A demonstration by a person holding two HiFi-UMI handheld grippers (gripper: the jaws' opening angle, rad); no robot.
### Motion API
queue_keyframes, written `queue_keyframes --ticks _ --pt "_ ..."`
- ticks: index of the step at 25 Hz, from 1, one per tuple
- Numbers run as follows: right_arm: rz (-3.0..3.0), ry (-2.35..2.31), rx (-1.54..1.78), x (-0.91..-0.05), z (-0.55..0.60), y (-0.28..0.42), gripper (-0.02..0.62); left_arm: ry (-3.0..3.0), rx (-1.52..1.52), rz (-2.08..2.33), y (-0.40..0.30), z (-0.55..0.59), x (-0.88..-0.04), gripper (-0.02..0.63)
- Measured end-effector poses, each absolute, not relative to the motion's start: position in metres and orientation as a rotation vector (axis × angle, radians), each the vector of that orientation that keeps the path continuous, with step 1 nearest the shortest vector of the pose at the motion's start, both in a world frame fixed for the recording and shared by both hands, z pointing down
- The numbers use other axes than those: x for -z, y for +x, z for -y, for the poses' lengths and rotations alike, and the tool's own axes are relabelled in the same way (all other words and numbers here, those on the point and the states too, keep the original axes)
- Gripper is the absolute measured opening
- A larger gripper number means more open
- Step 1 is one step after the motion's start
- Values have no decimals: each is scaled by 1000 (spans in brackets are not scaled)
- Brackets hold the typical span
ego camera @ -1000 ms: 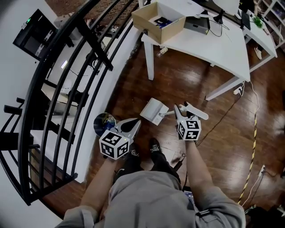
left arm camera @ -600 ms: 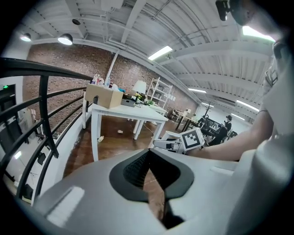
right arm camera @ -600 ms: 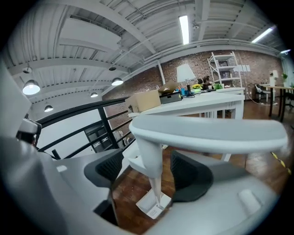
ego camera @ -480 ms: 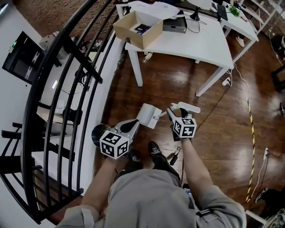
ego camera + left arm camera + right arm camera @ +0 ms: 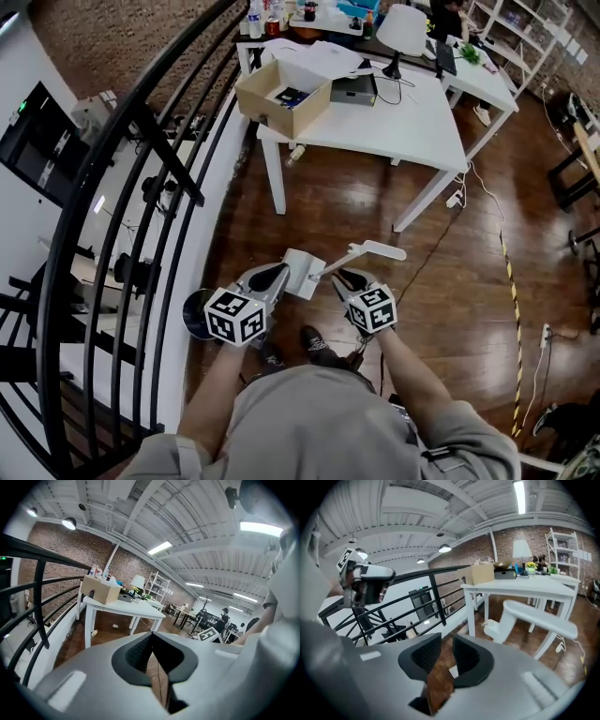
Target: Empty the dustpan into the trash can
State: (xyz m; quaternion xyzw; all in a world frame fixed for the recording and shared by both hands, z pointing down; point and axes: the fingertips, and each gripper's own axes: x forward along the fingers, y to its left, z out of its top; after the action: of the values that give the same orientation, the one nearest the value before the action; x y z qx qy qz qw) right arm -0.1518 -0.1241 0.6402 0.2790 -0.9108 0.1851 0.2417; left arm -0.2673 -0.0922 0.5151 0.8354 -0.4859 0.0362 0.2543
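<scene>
We see the white dustpan (image 5: 302, 272) at the centre of the head view, just above both tools. Its long axis slants from the pan at lower left up to the handle (image 5: 373, 249), which ends toward the upper right. The trash can (image 5: 194, 312), dark and round, sits at the lower left beside the black railing (image 5: 141, 187), on the far side of the left gripper (image 5: 272, 275) from the pan.

The left gripper's jaws meet at their tips with nothing in them, and it points at the pan's left edge. The right gripper (image 5: 349, 277) lies just below the handle where it joins the pan. In the right gripper view its jaws are slightly parted with only floor between them, while the dustpan (image 5: 534, 618) runs across the right of that frame, outside the jaws. So we judge the dustpan is not gripped, though we cannot tell whether it rests on the floor or leans on something.

For the next move, the right gripper is nearer the handle. It would have to swing toward the upper right to catch it, then carry the pan leftward past the left gripper to the can.
</scene>
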Motion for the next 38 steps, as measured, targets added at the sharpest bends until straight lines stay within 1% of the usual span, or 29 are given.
queue_keyframes --ticks 1,2,3,6,12,19,24,38 --pt "2533 744 -474 -625 124 -162 37 2271 -93 1333 -271 94 -512 6" --pt "2578 724 -446 -608 125 -173 6 2273 -87 1345 -274 95 -508 6" --pt "2621 706 -418 -591 128 -183 0 2274 -81 1357 -277 97 -505 6" --pt "2737 666 -342 -537 137 -212 0 2283 -61 1368 -284 99 -494 6" --pt "2946 612 -334 -443 146 -259 0 2337 8 1391 -305 101 -457 8" --pt "3119 529 -311 -357 131 -286 0 2410 56 1464 -325 99 -397 8" --pt "3148 514 -235 -331 120 -297 0 2446 85 1504 -330 93 -373 8" --pt "3144 509 -261 -330 112 -303 0 2459 100 1514 -334 90 -368 8"
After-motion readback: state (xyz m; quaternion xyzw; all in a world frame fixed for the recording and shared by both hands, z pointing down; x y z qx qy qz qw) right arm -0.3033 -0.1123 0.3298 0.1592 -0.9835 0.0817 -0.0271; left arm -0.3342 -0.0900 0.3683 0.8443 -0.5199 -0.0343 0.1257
